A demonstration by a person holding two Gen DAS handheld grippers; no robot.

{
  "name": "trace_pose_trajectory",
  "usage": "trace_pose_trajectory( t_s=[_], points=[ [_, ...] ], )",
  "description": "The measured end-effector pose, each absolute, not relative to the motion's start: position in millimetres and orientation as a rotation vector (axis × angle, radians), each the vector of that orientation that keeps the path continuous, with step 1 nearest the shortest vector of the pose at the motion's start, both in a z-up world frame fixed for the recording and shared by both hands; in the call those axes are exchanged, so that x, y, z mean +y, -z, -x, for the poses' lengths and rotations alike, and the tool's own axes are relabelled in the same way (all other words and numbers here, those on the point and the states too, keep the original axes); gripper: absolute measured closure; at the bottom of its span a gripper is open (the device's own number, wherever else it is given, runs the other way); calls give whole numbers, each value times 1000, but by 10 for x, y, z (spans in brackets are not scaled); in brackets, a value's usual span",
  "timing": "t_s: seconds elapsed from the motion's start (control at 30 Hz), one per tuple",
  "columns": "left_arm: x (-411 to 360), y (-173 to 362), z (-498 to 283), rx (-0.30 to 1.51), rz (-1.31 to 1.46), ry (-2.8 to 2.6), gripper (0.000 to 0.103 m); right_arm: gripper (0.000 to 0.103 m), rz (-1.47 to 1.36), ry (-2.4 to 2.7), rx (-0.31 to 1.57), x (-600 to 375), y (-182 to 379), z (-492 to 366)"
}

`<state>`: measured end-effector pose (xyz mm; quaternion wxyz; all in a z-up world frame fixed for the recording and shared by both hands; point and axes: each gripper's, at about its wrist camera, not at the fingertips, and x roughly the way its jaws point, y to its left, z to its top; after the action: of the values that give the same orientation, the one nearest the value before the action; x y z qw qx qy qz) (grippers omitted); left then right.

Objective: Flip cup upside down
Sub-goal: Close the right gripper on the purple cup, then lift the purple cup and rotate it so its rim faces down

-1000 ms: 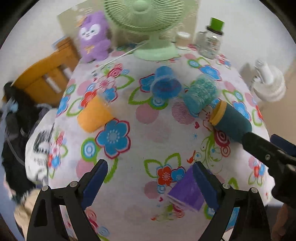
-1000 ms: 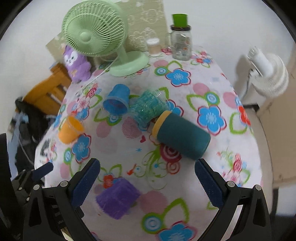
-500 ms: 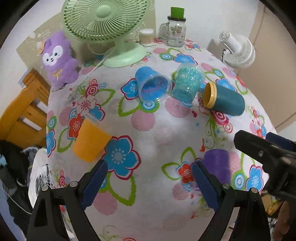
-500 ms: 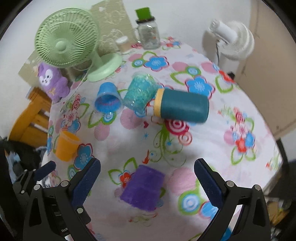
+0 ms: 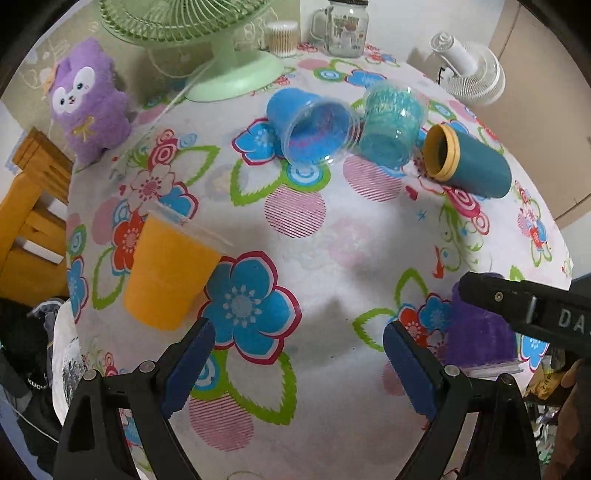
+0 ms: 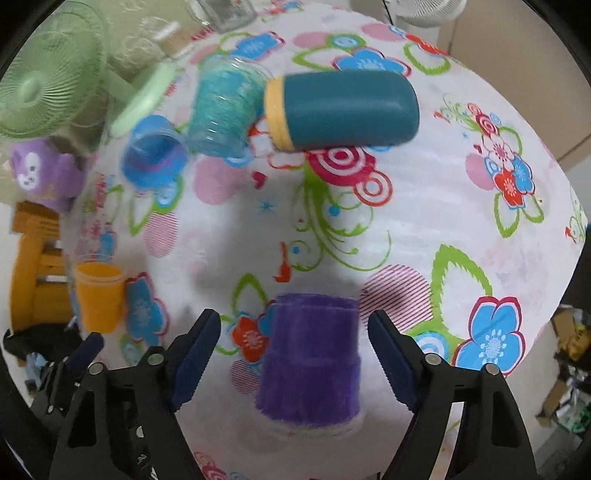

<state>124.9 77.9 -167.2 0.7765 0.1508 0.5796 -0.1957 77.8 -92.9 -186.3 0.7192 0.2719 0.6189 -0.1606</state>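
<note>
Hovering over the floral tablecloth (image 6: pixel 461 206), my right gripper (image 6: pixel 294 354) points down at a steep tilt with its blue-padded fingers (image 6: pixel 195 354) spread wide on either side of the purple cup (image 6: pixel 310 358); neither pad touches the cup, and it grips nothing. That cup stands inverted near the table's front edge, its wide clear rim flat on the cloth and its closed base on top. From my left wrist view I see my left gripper (image 5: pixel 295 365) equally wide apart and empty, held low above the cloth and aimed at a blue flower print, with the orange cup (image 5: pixel 168 273) upright just beyond its left finger and well clear of it. The same view shows the right gripper's black body crossing in front of the purple cup (image 5: pixel 480 339) from the right edge, so the two tools sit close, side by side. Farther back three cups lie on their sides in a row, touching or nearly so: a blue cup (image 5: pixel 314 129), a clear teal-patterned cup (image 5: pixel 391 129), and a dark teal cup with a yellow rim (image 5: pixel 469 162). Behind them are a green desk fan (image 5: pixel 229 70), a purple plush toy (image 5: pixel 88 99) and a glass jar (image 5: pixel 347 29).
</note>
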Motion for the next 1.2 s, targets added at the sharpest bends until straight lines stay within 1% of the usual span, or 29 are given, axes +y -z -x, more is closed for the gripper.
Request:
trace_pose_trajectory(
  t_s=[0.07, 0.2, 0.27, 0.33, 0.47, 0.63, 0.97, 1.2],
  points=[
    [766, 1715, -1265, 1262, -336, 435, 9, 26, -621, 370, 1395, -956, 1941, -800],
    [739, 1791, -1288, 1274, -356, 455, 9, 32, -624, 370, 1440, -971, 2046, -871],
    [730, 1826, -1301, 1282, -363, 458, 9, 40, -621, 362, 1468, -962, 2091, -907],
    [724, 1854, -1309, 1290, -365, 458, 9, 45, -613, 351, 1497, -928, 2144, -947],
    [720, 1892, -1329, 1305, -360, 459, 9, 46, -609, 328, 1512, -872, 2172, -1000],
    [745, 1861, -1362, 1309, -336, 435, 9, 46, -550, 280, 1471, -814, 2044, -1053],
    [820, 1468, -1259, 1256, -219, 315, 9, 46, -337, 115, 1322, -783, 1542, -1108],
    [713, 1226, -1082, 1212, -128, 211, 9, 46, -220, -24, 1208, -862, 1194, -994]
  ],
)
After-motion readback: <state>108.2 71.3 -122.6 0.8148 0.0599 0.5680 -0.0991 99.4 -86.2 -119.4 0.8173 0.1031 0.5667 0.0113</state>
